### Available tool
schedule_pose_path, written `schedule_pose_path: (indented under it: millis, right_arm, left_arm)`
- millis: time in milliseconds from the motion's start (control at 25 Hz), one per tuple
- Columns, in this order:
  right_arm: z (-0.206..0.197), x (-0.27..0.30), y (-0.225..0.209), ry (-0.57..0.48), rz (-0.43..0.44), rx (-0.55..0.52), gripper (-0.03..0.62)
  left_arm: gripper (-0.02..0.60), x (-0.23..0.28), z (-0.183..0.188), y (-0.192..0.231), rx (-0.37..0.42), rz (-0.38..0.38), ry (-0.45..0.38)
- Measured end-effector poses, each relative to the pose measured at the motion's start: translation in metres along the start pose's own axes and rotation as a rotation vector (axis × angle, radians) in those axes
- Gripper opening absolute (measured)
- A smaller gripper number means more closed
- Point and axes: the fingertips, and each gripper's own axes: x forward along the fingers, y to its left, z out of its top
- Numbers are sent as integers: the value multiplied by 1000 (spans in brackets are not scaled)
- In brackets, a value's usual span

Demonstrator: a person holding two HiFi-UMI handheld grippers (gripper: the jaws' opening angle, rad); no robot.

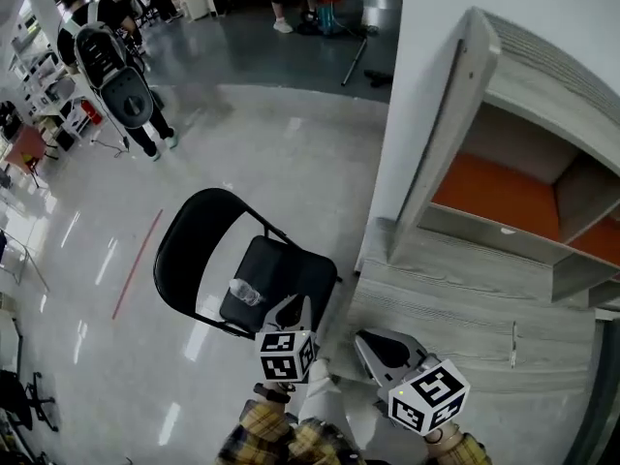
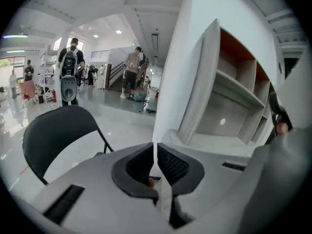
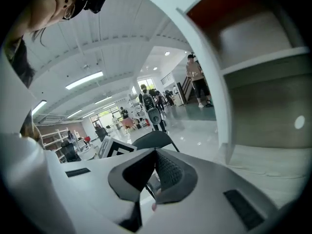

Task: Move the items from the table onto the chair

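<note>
Chair [image 1: 189,250]: one is counted, black and folding, set on the glossy floor just beside the left end of the table [image 1: 455,303]. One clear, crumpled-looking plastic item [image 1: 245,292] is seen lying on the chair's seat, towards its front edge; what it is cannot be made out.

Two grippers are counted, each fitted with one marker cube. The left gripper [image 1: 291,310] is held above the front of the seat, close to the plastic item in the head view. Its jaws are drawn almost together, with only a thin slit left between the tips, and no object is pinched. The right gripper [image 1: 373,345] is held over the table's near left corner, its jaws pressed together tip to tip on themselves. Plaid sleeves [image 1: 266,434] are seen behind both grippers.

One grey wood-grain table is counted, with one shelf unit [image 1: 465,134] standing on it; the back panel of the shelf unit is orange. A white pillar [image 1: 426,76] rises behind the table's left end. One red line [image 1: 136,264] is marked on the floor left of the chair, and several people [image 1: 126,76] are seen standing well beyond it.
</note>
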Motion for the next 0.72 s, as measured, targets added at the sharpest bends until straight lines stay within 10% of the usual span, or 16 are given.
schedule_pose_path:
  millis: [280, 720]
  right_arm:
    - [20, -169, -49, -147, -81, -42, 17]
    - [-12, -362, -127, -253, -357, 14, 17]
  left_arm:
    - [6, -52, 50, -174, 99, -90, -136]
    - [5, -102, 42, -402, 240, -372, -107]
